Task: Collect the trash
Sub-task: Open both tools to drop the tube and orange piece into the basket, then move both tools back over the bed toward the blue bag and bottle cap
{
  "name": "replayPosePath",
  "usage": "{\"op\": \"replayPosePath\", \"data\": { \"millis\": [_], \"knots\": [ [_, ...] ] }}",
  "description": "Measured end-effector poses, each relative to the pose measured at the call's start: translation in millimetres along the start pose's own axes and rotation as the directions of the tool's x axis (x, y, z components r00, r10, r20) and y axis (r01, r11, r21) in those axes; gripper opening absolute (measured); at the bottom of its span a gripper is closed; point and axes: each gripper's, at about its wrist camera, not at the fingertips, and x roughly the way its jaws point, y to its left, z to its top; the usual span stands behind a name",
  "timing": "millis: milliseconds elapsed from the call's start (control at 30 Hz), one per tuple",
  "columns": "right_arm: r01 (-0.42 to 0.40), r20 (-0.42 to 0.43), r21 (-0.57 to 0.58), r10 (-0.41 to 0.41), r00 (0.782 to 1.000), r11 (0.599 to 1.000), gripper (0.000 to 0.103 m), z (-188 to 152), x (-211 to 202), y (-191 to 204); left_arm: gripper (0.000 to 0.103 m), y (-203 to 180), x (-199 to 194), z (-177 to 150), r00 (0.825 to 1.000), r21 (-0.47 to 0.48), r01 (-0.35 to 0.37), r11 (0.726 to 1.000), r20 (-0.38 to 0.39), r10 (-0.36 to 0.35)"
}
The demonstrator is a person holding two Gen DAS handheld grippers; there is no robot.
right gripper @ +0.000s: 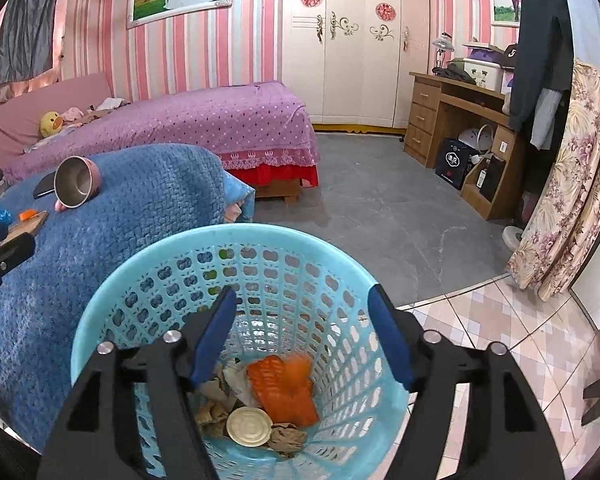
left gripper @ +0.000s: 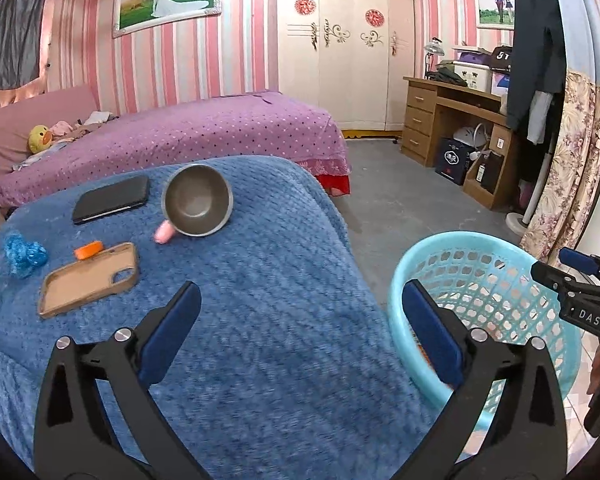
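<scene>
the right gripper (right gripper: 302, 330) hangs spread and empty over the light blue basket (right gripper: 100, 312), low in the frame, where an orange wrapper (right gripper: 284, 388) and round lid (right gripper: 249, 426) lie. the left gripper (left gripper: 300, 320), also spread, hovers above the blue blanket (left gripper: 280, 360); a blue crumpled wrapper (left gripper: 24, 254) sits at far left.

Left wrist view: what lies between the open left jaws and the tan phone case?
Only bare blue blanket lies between the left gripper and the tan phone case; the left wrist view shows nothing else there.
</scene>
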Motion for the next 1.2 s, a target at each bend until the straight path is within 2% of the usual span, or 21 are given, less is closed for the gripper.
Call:
{"op": "replayPosePath", "data": {
  "millis": [233,533,833,1000,1200],
  "knots": [
    [-0.025,0.045,0.034,0.023,0.999,0.999,0.082,13,-12,28,0.097,28,-16,4,1.000,-0.010,-0.009,1.000,0.021,0.009],
    [-0.069,0.059,-0.093,0.075,0.995,0.993,0.085,29,-14,109,0.097,63,-26,11,0.999,-0.028,-0.045,0.999,0.027,0.045],
    [-0.104,0.044,-0.146,0.111,0.993,0.984,0.086,34,-8,160,0.097,102,-40,17,0.995,-0.023,-0.084,0.996,0.054,0.085],
    [-0.118,0.056,-0.120,0.125,0.991,0.986,0.086,38,-10,174,0.097,134,-44,14,0.995,-0.055,-0.088,0.995,0.046,0.090],
    [-0.152,0.054,-0.073,0.156,0.986,0.986,0.086,45,-4,193,0.097,167,-38,16,0.988,-0.021,-0.151,0.988,0.038,0.152]
  ]
}}
